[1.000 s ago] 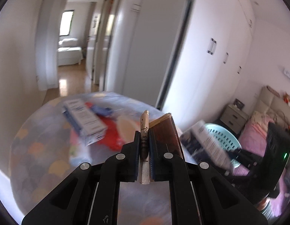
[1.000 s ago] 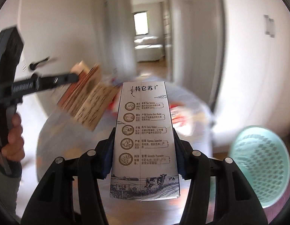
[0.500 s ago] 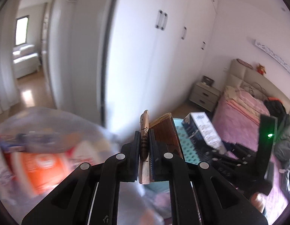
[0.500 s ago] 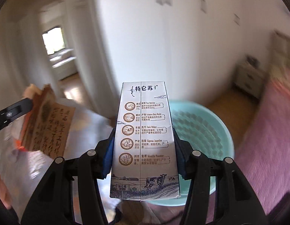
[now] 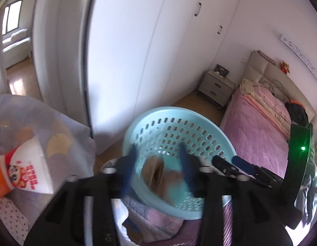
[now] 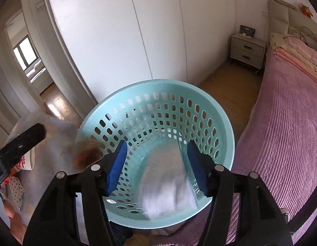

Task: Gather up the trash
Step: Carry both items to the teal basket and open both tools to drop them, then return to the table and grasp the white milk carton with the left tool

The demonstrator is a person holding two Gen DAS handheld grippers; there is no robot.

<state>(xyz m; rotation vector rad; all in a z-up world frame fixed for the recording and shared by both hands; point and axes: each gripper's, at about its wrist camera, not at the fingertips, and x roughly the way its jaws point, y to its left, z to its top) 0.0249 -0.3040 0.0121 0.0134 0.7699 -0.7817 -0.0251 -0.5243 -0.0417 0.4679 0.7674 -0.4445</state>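
Note:
A light blue perforated basket [image 5: 201, 123] [image 6: 158, 90] stands below both grippers. My left gripper [image 5: 157, 168] is open above its near rim; a brown paper packet [image 5: 156, 172], blurred, drops between the jaws into the basket. My right gripper [image 6: 156, 164] is open over the basket; a white milk carton [image 6: 168, 182], blurred, falls inside it. The brown packet shows as a blur at the basket's left rim in the right wrist view [image 6: 86, 153]. The left gripper's body [image 6: 19, 145] shows at left there, the right gripper [image 5: 240, 168] in the left wrist view.
A table with a patterned cloth [image 5: 56, 127] holds an orange-and-white wrapper [image 5: 25, 168] at left. A bed with a pink cover [image 6: 281, 123] lies to the right. White wardrobe doors [image 6: 158, 30] and a nightstand [image 6: 247, 48] stand behind; wooden floor between.
Both grippers swung from the table to over the basket and opened. The brown packet left the left gripper and the milk carton left the right gripper; both are falling into the basket.

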